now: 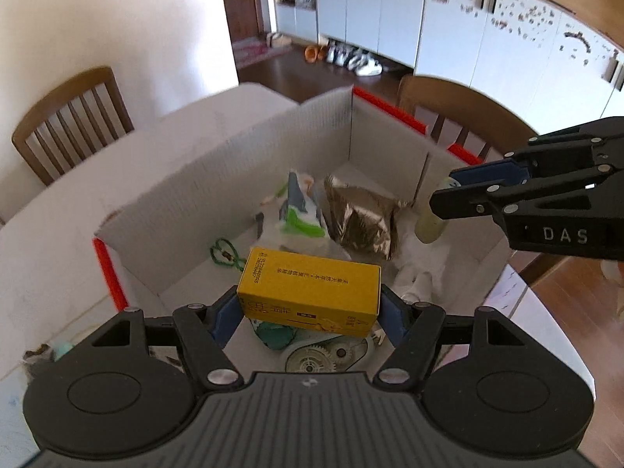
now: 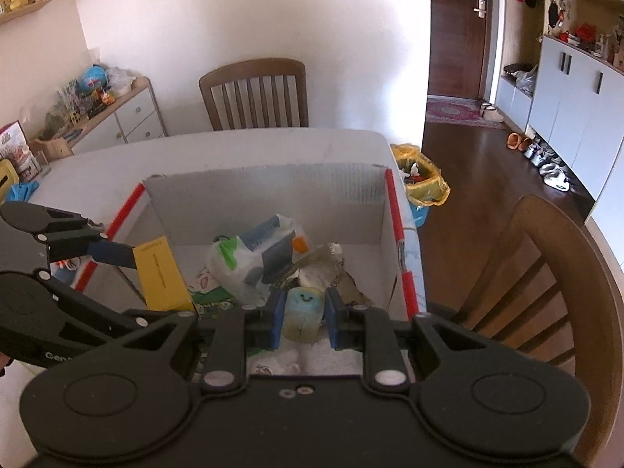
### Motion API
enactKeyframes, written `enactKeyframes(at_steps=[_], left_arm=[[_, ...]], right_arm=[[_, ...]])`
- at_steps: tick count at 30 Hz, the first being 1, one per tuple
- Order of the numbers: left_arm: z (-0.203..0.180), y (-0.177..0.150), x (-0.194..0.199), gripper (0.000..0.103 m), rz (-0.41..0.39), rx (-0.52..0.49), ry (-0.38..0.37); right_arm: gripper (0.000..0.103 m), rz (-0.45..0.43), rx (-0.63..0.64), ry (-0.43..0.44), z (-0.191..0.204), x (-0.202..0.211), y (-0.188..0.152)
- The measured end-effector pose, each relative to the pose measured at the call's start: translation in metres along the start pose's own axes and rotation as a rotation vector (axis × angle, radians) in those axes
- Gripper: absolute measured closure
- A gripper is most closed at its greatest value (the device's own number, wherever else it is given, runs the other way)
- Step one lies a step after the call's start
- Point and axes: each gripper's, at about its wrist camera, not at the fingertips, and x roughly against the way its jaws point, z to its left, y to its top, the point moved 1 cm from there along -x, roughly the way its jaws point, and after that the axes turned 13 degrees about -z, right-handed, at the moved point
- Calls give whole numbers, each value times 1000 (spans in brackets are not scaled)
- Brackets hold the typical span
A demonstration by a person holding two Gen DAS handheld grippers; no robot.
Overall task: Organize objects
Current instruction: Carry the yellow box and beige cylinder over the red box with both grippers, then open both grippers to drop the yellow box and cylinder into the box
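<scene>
Over the open cardboard box [image 1: 249, 163], the left gripper [image 1: 308, 312] pinches a yellow carton [image 1: 312, 288] crosswise at its ends; at right, the right gripper [image 2: 302, 321] clamps a small smiley-faced tube [image 2: 303, 314].

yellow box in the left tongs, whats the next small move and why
Probably lower the yellow box a little further into the cardboard box and then open the left tongs. The box is clamped by its two ends and hangs above the clutter already inside, over a gear toy, so a short drop looks safer than releasing from here.
</scene>
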Motion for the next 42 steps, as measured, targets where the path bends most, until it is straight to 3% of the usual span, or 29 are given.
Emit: enactKeyframes(at_steps=[10,22,33,38,42], left_arm=[[-5,-2,-34,32,131,31,13],[0,-9,-55,31,208,60,4],[1,-12,-48,29,181,76,7],[3,-10,-39,24,157,94,18],[8,-11,-30,20,139,114,11]], right_arm=[[83,60,51,15,3,-21,-12],[82,95,52,42,-2,-27,-9],[62,99,55,39,-2,-20,-7],[46,82,58,40,-2,-10,-4],[44,69,59,40,-1,-2,-1]])
